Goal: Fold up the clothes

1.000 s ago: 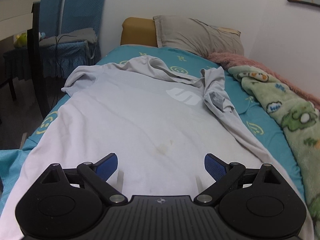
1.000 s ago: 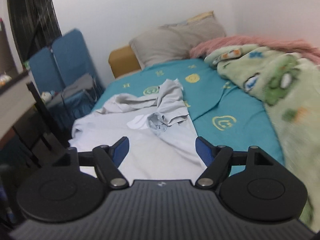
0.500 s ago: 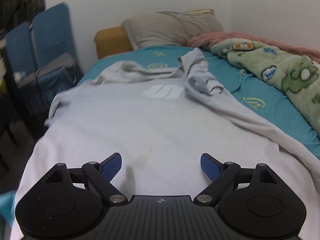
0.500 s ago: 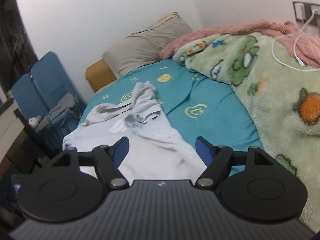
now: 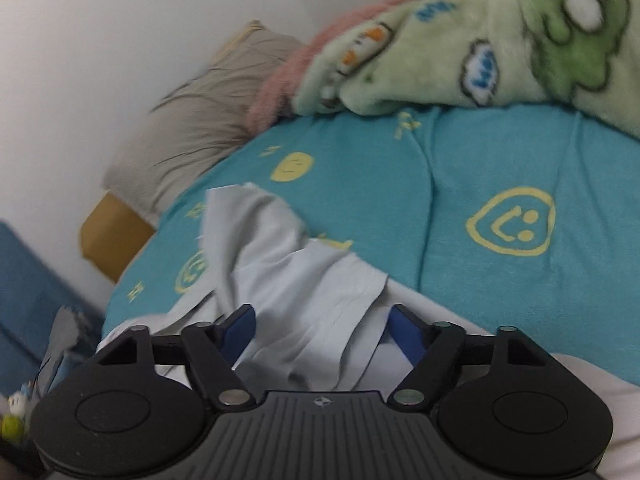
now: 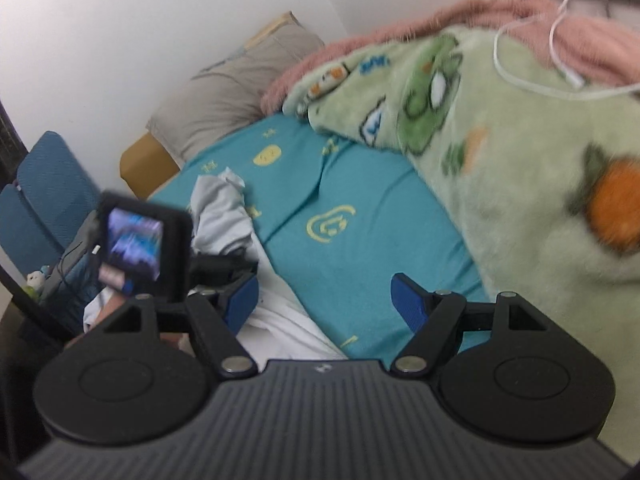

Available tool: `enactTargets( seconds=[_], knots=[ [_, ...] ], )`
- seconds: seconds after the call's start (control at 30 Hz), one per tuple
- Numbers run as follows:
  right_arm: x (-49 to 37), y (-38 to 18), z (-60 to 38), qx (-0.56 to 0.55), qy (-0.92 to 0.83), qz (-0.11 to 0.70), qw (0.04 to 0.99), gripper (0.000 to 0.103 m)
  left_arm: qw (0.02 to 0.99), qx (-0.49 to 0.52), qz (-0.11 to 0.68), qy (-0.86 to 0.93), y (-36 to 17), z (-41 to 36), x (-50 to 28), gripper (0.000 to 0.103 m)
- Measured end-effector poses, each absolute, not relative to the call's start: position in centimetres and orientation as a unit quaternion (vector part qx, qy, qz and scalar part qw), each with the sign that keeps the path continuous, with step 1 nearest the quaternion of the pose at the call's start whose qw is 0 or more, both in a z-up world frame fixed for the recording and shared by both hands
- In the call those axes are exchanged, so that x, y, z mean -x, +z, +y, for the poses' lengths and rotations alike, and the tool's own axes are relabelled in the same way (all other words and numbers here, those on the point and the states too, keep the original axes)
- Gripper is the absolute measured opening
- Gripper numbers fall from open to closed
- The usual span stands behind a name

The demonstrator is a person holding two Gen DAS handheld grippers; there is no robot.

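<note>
Left tongs (image 5: 322, 326) swung over shirt sleeve (image 5: 304, 280), closing, unpinched; right tongs (image 6: 324, 300) spread; no legible writing.

— From my screen the shirt (image 5: 304, 280) reads pale grey-white, the sheet (image 5: 480, 184) teal with yellow smiley faces.

— And the blanket (image 6: 500, 128)?

— Light green with darker green cartoon figures (one orange blob too), over a pink fuzzy throw (image 6: 400, 36). Pillow (image 5: 208, 120) is plain taupe; my tongs have blue pads (image 5: 404, 330).
</note>
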State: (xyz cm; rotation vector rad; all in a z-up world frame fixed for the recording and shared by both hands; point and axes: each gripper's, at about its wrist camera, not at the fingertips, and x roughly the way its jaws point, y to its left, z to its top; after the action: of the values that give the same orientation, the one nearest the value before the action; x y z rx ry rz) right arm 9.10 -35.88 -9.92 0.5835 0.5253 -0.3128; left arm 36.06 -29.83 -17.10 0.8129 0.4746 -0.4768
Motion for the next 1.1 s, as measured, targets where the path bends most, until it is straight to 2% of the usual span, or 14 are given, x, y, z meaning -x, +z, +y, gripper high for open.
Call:
enactTargets(
  seconds=[0.07, 0.1, 0.13, 0.17, 0.27, 0.43, 0.57, 0.63, 0.73, 0.8, 0.87, 0.93, 1.03, 1.1],
  knots=[
    [-9.6, -10.4, -35.8, -0.278, -0.152, 0.258, 0.913, 0.075, 0.858, -0.397, 0.219, -0.240, -17.6, -30.6, -37.1, 0.060],
    [-9.9, -10.6, -35.8, -0.276, -0.151, 0.260, 0.913, 0.075, 0.861, -0.383, 0.228, -0.246, -17.4, -30.5, -37.6, 0.041],
    [-10.0, -10.8, -35.7, -0.276, -0.151, 0.262, 0.912, 0.075, 0.864, -0.367, 0.237, -0.251, -17.2, -30.4, -38.1, 0.016],
    [-10.1, -11.0, -35.7, -0.277, -0.151, 0.265, 0.911, 0.075, 0.872, -0.338, 0.250, -0.252, -16.5, -29.9, -38.7, 0.010],
    [-10.5, -11.4, -35.5, -0.280, -0.150, 0.272, 0.908, 0.075, 0.899, -0.231, 0.271, -0.256, -14.0, -26.9, -40.2, 0.009],
    [-10.2, -10.9, -34.9, -0.270, -0.152, 0.264, 0.913, 0.075, 0.923, 0.016, 0.287, -0.254, -10.1, -19.5, -43.1, 0.007],
    [-10.2, -10.7, -34.5, -0.262, -0.153, 0.266, 0.915, 0.075, 0.925, 0.188, 0.282, -0.170, -8.5, -13.1, -45.8, 0.007],
    [-10.4, -10.7, -34.4, -0.259, -0.153, 0.266, 0.916, 0.075, 0.927, 0.200, 0.301, -0.098, -9.6, -11.0, -46.8, 0.007],
    [-10.6, -10.8, -34.3, -0.255, -0.155, 0.268, 0.916, 0.075, 0.924, 0.148, 0.352, -0.036, -12.1, -9.0, -47.9, 0.007],
    [-10.8, -11.0, -34.4, -0.257, -0.156, 0.271, 0.915, 0.075, 0.916, 0.155, 0.366, -0.047, -13.4, -7.3, -47.8, 0.013],
    [-10.9, -11.2, -34.4, -0.262, -0.153, 0.274, 0.913, 0.075, 0.909, 0.171, 0.374, -0.065, -14.1, -5.6, -47.1, 0.033],
    [-11.1, -11.3, -34.3, -0.262, -0.150, 0.275, 0.913, 0.075, 0.907, 0.179, 0.372, -0.081, -14.2, -5.0, -47.0, 0.060],
    [-11.4, -11.5, -34.0, -0.257, -0.147, 0.279, 0.913, 0.075, 0.903, 0.186, 0.373, -0.105, -14.6, -5.4, -47.1, 0.075],
    [-11.6, -11.7, -33.8, -0.256, -0.145, 0.284, 0.913, 0.075, 0.904, 0.168, 0.381, -0.097, -15.0, -6.4, -47.9, 0.075]
  ],
)
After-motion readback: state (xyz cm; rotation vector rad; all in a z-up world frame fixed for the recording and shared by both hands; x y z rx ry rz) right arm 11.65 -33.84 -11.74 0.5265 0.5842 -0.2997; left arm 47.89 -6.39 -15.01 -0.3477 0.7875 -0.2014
